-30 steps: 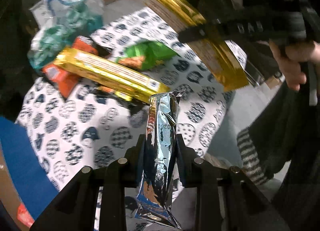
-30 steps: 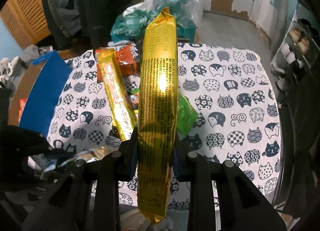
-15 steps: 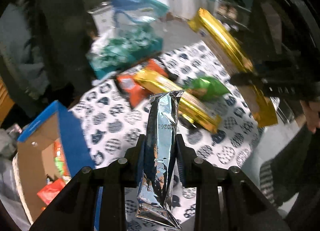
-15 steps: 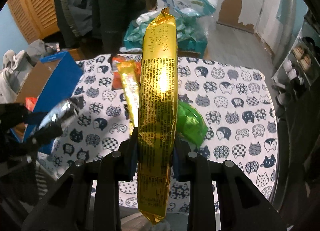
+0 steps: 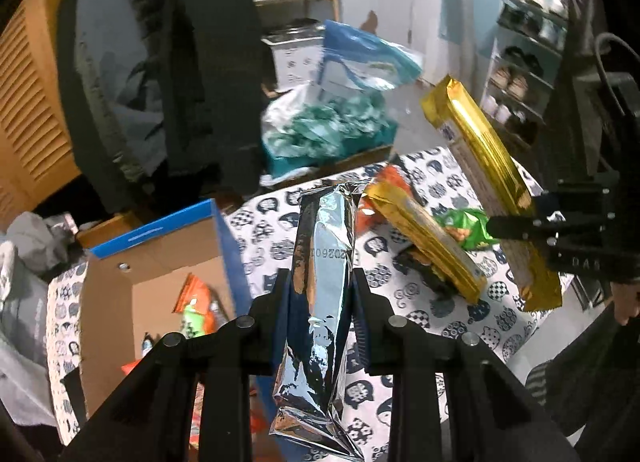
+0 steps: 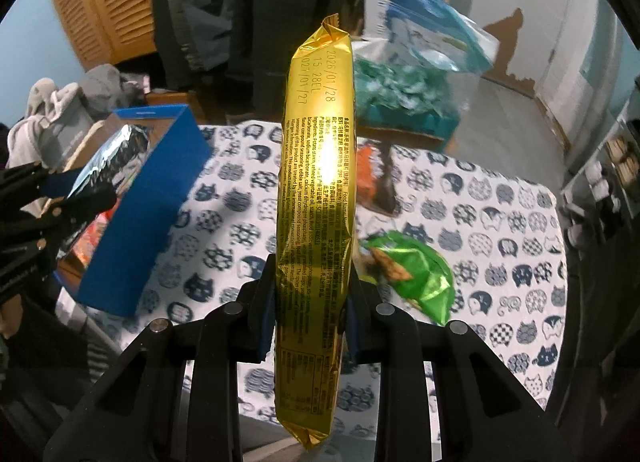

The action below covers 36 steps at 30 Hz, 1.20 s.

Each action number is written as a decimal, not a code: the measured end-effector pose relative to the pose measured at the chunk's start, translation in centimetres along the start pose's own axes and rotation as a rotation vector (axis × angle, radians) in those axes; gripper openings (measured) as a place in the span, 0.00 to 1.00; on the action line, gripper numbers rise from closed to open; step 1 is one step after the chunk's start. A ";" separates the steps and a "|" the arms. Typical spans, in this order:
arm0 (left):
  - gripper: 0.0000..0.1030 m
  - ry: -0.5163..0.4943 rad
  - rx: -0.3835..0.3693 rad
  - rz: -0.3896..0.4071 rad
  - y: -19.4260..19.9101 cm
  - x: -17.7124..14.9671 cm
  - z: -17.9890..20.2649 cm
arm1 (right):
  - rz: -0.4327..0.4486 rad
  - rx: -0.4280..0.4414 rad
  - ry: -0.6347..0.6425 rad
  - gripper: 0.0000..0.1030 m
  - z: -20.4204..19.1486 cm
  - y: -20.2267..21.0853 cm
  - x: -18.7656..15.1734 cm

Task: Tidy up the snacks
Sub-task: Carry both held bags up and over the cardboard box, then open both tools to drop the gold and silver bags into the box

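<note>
My left gripper (image 5: 320, 290) is shut on a silver foil packet (image 5: 324, 262), which stands upright above the near edge of the cat-print table (image 5: 404, 298). It hangs just right of an open blue cardboard box (image 5: 160, 262) with snack packets inside. My right gripper (image 6: 310, 294) is shut on a long gold packet (image 6: 316, 190), held over the table. In the right wrist view the left gripper (image 6: 76, 198) holds the silver packet (image 6: 108, 166) beside the blue box (image 6: 148, 202). In the left wrist view the right gripper (image 5: 540, 222) holds the gold packet (image 5: 488, 190).
On the table lie a second gold packet (image 5: 424, 238), a green packet (image 6: 412, 270) and an orange packet (image 6: 368, 178). A clear bag of teal sweets (image 6: 404, 90) stands behind the table. Dark hanging coats (image 5: 192, 74) and a shoe rack (image 5: 520, 74) border the space.
Both grippers have risen and swung left toward the blue box, which has come into the left wrist view. Each still grips its packet.
</note>
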State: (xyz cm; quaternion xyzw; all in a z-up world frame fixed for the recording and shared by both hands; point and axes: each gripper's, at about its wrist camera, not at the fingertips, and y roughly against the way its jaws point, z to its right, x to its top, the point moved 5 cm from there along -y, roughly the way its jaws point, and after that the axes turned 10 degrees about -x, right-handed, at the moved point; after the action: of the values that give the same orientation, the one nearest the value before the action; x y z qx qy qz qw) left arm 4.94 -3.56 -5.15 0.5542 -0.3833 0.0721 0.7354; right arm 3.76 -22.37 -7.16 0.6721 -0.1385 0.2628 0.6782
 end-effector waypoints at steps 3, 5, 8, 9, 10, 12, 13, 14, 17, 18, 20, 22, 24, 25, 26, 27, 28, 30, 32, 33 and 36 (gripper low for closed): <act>0.27 0.026 0.029 0.020 1.0 -0.1 -1.8 | 0.008 0.014 0.020 0.25 -1.4 0.1 0.8; 0.27 0.033 0.050 0.029 1.5 -0.3 -2.7 | 0.012 0.023 0.033 0.25 -2.5 0.2 1.3; 0.27 0.057 0.073 0.039 2.2 -0.6 -4.5 | 0.015 0.037 0.053 0.25 -3.8 0.2 1.9; 0.27 0.065 0.081 0.040 2.4 -0.7 -5.0 | 0.016 0.040 0.059 0.25 -4.4 0.1 2.2; 0.27 0.070 0.088 0.042 2.6 -0.9 -5.4 | 0.016 0.042 0.066 0.25 -4.8 0.1 2.4; 0.27 0.080 0.104 0.047 3.0 -1.2 -6.5 | 0.017 0.047 0.078 0.25 -5.6 0.1 2.7; 0.27 0.083 0.111 0.047 3.2 -1.3 -7.0 | 0.016 0.052 0.085 0.25 -6.3 0.0 3.0; 0.27 0.088 0.118 0.047 3.3 -1.4 -7.4 | 0.015 0.059 0.089 0.25 -6.8 -0.1 3.2; 0.27 0.113 0.135 0.044 3.7 -2.0 -8.8 | 0.012 0.076 0.105 0.25 -8.4 -0.2 3.8; 0.27 0.121 0.138 0.044 3.8 -2.1 -9.3 | 0.011 0.079 0.112 0.25 -9.0 -0.3 4.0; 0.27 0.133 0.147 0.044 4.1 -2.5 -10.3 | 0.012 0.088 0.124 0.25 -10.3 -0.3 4.4; 0.27 0.143 0.162 0.045 4.3 -2.9 -11.2 | 0.010 0.104 0.138 0.25 -11.6 -0.4 4.9; 0.27 0.157 0.172 0.046 4.6 -3.4 -12.1 | 0.009 0.115 0.150 0.25 -12.8 -0.4 5.3; 0.27 0.165 0.175 0.045 4.7 -3.7 -12.6 | 0.008 0.124 0.159 0.25 -13.7 -0.6 5.6; 0.27 0.173 0.181 0.044 4.7 -4.0 -13.1 | 0.006 0.132 0.166 0.25 -14.4 -0.6 5.8; 0.27 0.178 0.185 0.042 4.8 -4.3 -13.4 | 0.005 0.136 0.171 0.25 -14.9 -0.7 5.9; 0.27 0.183 0.192 0.040 4.9 -4.5 -13.8 | 0.003 0.142 0.178 0.25 -15.6 -0.9 6.2; 0.27 0.191 0.210 0.036 5.0 -5.1 -14.8 | -0.003 0.157 0.188 0.25 -16.8 -1.1 6.6; 0.27 0.201 0.221 0.033 5.1 -5.7 -15.5 | -0.011 0.179 0.191 0.25 -18.1 -1.4 7.0; 0.27 0.206 0.224 0.031 5.1 -5.9 -15.8 | -0.014 0.185 0.193 0.25 -18.5 -1.6 7.2; 0.27 0.231 0.228 0.025 5.0 -6.6 -16.9 | -0.021 0.198 0.211 0.25 -20.5 -2.0 7.7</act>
State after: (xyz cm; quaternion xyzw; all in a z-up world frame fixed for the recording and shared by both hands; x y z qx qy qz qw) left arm 5.90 15.16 -7.12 0.6174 -0.2921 0.1875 0.7059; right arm 7.81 -0.74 -5.87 0.7058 -0.0328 0.3374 0.6221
